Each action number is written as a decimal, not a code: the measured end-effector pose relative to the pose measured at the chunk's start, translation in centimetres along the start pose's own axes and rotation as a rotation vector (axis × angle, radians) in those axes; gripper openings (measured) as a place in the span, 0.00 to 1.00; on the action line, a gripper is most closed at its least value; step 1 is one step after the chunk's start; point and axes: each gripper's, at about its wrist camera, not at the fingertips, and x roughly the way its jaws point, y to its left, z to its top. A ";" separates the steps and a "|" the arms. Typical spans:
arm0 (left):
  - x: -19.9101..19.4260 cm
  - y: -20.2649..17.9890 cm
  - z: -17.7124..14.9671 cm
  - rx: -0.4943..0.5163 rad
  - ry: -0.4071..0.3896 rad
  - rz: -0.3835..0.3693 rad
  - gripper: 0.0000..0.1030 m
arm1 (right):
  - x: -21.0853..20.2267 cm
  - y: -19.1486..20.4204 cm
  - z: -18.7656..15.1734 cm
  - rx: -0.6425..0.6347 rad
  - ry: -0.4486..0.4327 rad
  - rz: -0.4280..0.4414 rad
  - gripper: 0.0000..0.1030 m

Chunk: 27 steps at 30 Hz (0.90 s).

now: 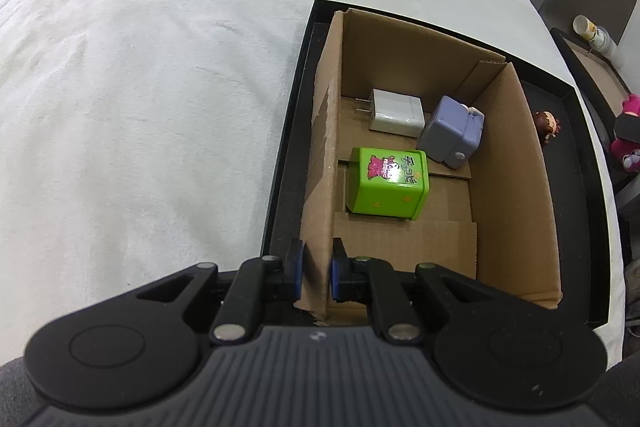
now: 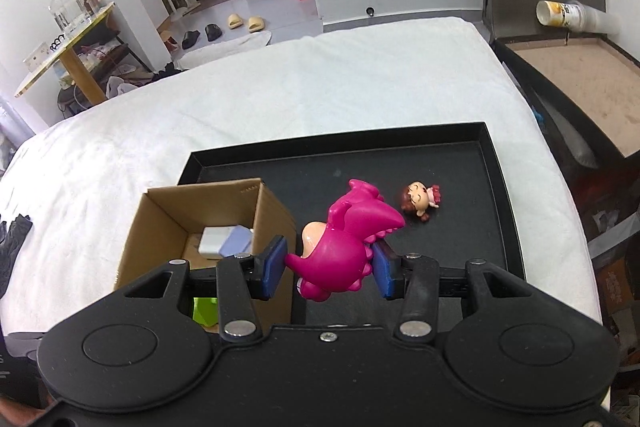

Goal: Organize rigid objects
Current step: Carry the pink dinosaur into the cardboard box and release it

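Pink dinosaur toy [image 2: 344, 247] is being clamped aloft over black tray [image 2: 496, 163] by right gripper [image 2: 330, 267], cardboard box [image 1: 516, 163] wall being pinched by left gripper [image 1: 316, 273]; charger [image 1: 398, 111], green cube [image 1: 386, 183], lilac figure [image 1: 450, 131] boxed, doll [image 2: 420, 201] left.

Slippers [image 2: 224, 29] on the floor upper left, cluttered wooden table [image 2: 60, 55] beside them, tipped cup [image 2: 568, 14] upper right.

The green toy box [image 1: 387, 185] carries black Japanese characters, roughly "チョコビ", along the right edge of its top face, beside a pink cartoon figure. Print on the other things is too small to read.
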 end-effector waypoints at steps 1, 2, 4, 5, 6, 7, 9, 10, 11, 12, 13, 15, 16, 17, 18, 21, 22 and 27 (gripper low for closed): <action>0.0 0.1 0.0 0.000 0.000 -0.004 0.12 | -0.1 0.3 0.1 -0.005 -0.002 -0.001 0.44; 0.0 0.1 0.0 0.000 0.000 -0.007 0.12 | -0.2 0.6 0.1 -0.010 -0.003 -0.001 0.43; 0.0 0.2 0.0 -0.003 0.000 -0.014 0.12 | -0.2 1.1 0.2 -0.018 -0.005 0.001 0.44; 0.0 0.3 0.0 -0.003 0.000 -0.017 0.12 | -0.3 1.3 0.2 -0.019 -0.005 0.002 0.44; 0.0 0.3 0.0 -0.005 -0.001 -0.021 0.12 | -0.3 1.6 0.2 -0.022 -0.005 0.003 0.44; 0.0 0.4 0.0 -0.006 -0.001 -0.024 0.13 | -0.3 1.9 0.3 -0.026 -0.006 0.004 0.44; -0.1 0.5 0.0 -0.009 -0.003 -0.031 0.13 | -0.2 2.6 0.3 -0.035 -0.006 0.005 0.44; -0.1 0.6 0.0 -0.011 -0.004 -0.035 0.13 | -0.1 2.9 0.4 -0.041 -0.006 0.006 0.44; -0.1 0.7 0.0 -0.013 -0.004 -0.040 0.13 | -0.1 3.2 0.4 -0.045 -0.004 0.007 0.44; -0.1 0.7 -0.1 -0.016 -0.003 -0.046 0.13 | 0.0 3.5 0.3 -0.049 -0.002 0.008 0.44; -0.1 0.8 -0.1 -0.017 -0.003 -0.050 0.14 | 0.1 3.8 0.3 -0.053 0.000 0.008 0.44; -0.1 0.7 -0.2 -0.011 -0.005 -0.051 0.14 | 0.2 4.2 0.3 -0.059 0.003 0.008 0.44; -0.1 0.6 -0.2 -0.008 -0.006 -0.050 0.14 | 0.3 4.4 0.3 -0.061 0.006 0.009 0.44; 0.0 0.6 -0.2 -0.006 -0.007 -0.051 0.14 | 0.4 4.6 0.2 -0.063 0.008 0.010 0.44; 0.0 0.6 -0.2 -0.007 -0.007 -0.051 0.14 | 0.4 4.8 0.1 -0.063 0.010 0.011 0.44; 0.0 0.7 -0.3 -0.010 -0.004 -0.058 0.14 | 0.7 5.2 -0.1 -0.069 0.020 0.015 0.44; 0.0 0.7 -0.3 -0.010 -0.003 -0.058 0.14 | 0.8 5.4 -0.1 -0.070 0.023 0.019 0.44; 0.1 0.7 -0.3 -0.014 0.002 -0.066 0.14 | 1.6 6.5 -0.4 -0.096 0.051 0.042 0.44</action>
